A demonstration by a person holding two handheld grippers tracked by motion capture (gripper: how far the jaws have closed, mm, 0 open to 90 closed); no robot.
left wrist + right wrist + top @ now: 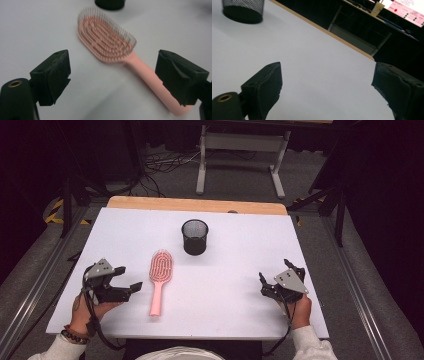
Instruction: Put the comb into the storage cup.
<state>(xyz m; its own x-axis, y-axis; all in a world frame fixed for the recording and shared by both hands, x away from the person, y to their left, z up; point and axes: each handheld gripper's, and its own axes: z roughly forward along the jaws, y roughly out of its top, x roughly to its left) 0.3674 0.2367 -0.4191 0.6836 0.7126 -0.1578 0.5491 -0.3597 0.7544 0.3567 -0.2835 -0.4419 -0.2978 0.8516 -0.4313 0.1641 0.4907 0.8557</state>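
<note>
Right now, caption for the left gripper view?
Open left tool approaches pink plastic hairbrush lying bristles-up on white table.

You have a pink hairbrush (pixel 159 279) lying flat on the white table (pixel 240 285). Its bristles face up, and they sit in curved rows on the long, rounded head. The head points away from you, toward the black mesh cup (pixel 194 236). The thin, plain handle points back at you. The brush lies a bit left of the middle of the table. The cup stands upright, just past the brush head, not touching it. You can see into its open top.
</note>
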